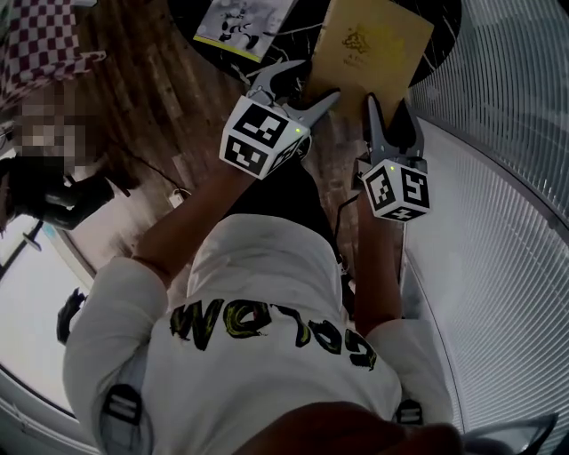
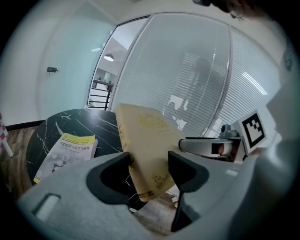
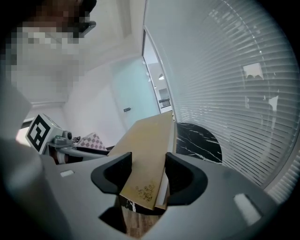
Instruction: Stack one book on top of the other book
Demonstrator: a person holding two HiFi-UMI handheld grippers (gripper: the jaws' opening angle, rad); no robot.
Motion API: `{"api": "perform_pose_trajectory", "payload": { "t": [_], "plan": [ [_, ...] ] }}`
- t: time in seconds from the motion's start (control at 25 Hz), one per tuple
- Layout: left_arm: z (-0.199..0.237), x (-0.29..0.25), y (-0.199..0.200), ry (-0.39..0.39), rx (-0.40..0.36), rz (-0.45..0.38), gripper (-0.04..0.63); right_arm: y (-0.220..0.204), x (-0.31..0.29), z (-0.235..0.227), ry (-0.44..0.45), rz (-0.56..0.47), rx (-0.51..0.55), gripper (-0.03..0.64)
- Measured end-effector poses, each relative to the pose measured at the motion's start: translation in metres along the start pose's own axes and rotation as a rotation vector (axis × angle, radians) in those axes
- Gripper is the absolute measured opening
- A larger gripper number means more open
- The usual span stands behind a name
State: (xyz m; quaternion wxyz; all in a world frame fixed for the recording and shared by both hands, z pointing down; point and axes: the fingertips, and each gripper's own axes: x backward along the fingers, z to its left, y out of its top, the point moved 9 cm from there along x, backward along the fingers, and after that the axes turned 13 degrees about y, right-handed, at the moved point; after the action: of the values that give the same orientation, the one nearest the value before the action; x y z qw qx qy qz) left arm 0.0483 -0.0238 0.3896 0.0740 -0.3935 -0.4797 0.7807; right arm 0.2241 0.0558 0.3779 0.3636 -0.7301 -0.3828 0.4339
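A tan book with gold print is held off the round black marble table, gripped at its near edge by both grippers. My left gripper is shut on the book's near left corner. My right gripper is shut on its near right side. A second book, white with a yellow band, lies flat on the table to the left. The tan book tilts, its far end pointing over the table.
A wall of white slatted blinds runs close on the right. Wooden floor lies left of the table. A checkered cloth and a second person sit at the far left.
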Motion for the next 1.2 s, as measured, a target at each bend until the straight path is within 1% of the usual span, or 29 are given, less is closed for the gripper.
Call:
{"api": "perform_pose_trajectory", "payload": {
  "t": [0.2,0.48,0.72,0.84,0.96,1.2],
  "plan": [
    [0.021,0.02,-0.005,0.05,0.033,-0.001,0.265,0.0,-0.019,0.02,0.057,0.025,0.015,0.227],
    [0.063,0.06,-0.022,0.19,0.123,-0.034,0.265,0.0,-0.064,0.06,0.201,0.083,0.062,0.227],
    [0.095,0.093,-0.041,0.265,0.194,-0.039,0.265,-0.011,-0.092,0.1,0.271,0.123,0.087,0.225],
    [0.1,0.099,-0.044,0.274,0.2,-0.042,0.265,-0.014,-0.096,0.106,0.281,0.129,0.08,0.225],
    [0.105,0.098,-0.042,0.261,0.199,-0.046,0.265,-0.013,-0.098,0.107,0.274,0.12,0.066,0.224],
    [0.125,0.092,-0.032,0.235,0.161,-0.049,0.265,-0.012,-0.109,0.109,0.266,0.115,0.035,0.212]
  ]
}}
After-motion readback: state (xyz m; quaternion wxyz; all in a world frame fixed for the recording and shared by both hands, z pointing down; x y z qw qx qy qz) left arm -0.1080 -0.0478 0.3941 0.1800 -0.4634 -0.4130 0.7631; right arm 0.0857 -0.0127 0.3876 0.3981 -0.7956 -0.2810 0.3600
